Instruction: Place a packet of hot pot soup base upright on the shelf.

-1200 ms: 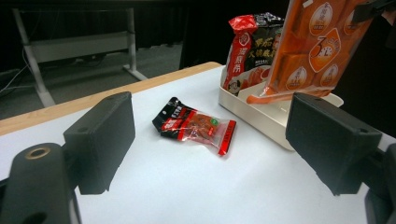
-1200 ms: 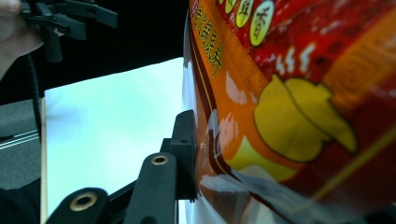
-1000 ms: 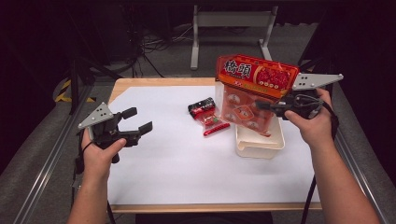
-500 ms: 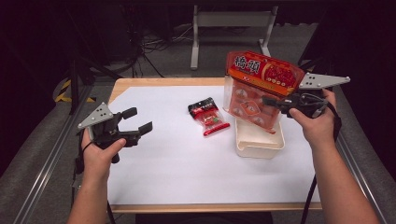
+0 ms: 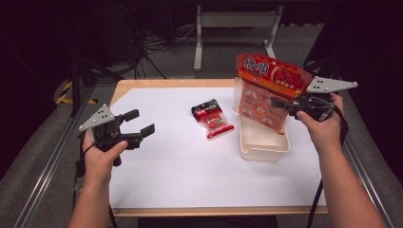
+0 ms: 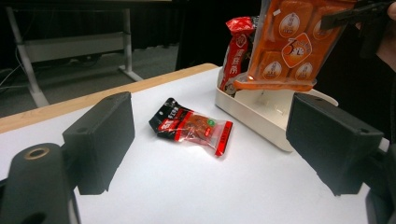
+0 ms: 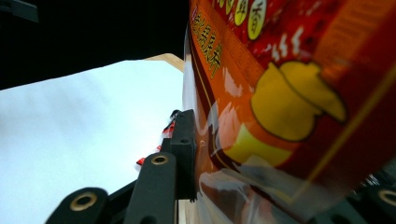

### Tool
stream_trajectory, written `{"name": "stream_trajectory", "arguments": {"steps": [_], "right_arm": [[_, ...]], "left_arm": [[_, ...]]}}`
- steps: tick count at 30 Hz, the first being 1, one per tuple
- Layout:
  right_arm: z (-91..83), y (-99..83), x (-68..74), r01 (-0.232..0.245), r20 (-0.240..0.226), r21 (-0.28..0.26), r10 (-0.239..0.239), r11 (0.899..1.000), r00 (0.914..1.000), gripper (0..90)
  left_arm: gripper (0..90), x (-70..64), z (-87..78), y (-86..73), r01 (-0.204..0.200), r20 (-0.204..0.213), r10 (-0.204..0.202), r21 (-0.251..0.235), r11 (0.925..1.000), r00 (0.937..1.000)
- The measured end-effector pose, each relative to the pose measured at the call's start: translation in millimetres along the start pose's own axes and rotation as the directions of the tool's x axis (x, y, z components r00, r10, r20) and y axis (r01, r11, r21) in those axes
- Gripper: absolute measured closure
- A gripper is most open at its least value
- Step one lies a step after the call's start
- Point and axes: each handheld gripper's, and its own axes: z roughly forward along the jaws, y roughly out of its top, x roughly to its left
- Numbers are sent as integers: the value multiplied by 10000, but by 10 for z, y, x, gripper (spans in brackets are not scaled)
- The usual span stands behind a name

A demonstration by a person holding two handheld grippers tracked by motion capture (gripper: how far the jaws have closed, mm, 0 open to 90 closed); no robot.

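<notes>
Right gripper (image 5: 281, 103): clamped on orange snack bag (image 5: 266, 90), cream tray (image 5: 263, 142) just below. Left gripper (image 5: 138, 123): wide open, empty, small red packet (image 5: 212, 118) ahead.

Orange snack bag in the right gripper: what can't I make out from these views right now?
- Orange snack bag: in the right gripper view it overruns the frame edges, and it covers the far one of the right gripper fingers.
- Cream bin: the bag hides part of its inside in the high view.
- Small red packet: its print is too small to read.
</notes>
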Motion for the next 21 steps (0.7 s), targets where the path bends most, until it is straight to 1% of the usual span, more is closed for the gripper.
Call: {"name": "stream_trajectory", "arguments": {"steps": [7,11,13,17,21], "right_arm": [[-2,-91,-46,9,-3,-13,-9,10000,10000,706],[-19,-151,-76,-106,-34,-104,105,9999,9999,705],[-25,-164,-82,-158,-31,-126,158,9998,9999,706],[-21,-185,-85,-199,-7,-114,199,9997,9998,706],[-2,-228,-89,-325,23,-61,326,9995,9995,705]], "left_arm": [[163,8,-4,-7,44,57,-44,-2,10000,10000],[163,13,-1,-11,47,81,-47,5,10000,10000],[163,10,2,-15,122,91,-123,30,9999,9999],[163,16,8,-17,60,91,-61,53,10000,9999],[162,16,5,-19,99,106,-100,84,9999,9999]]}}
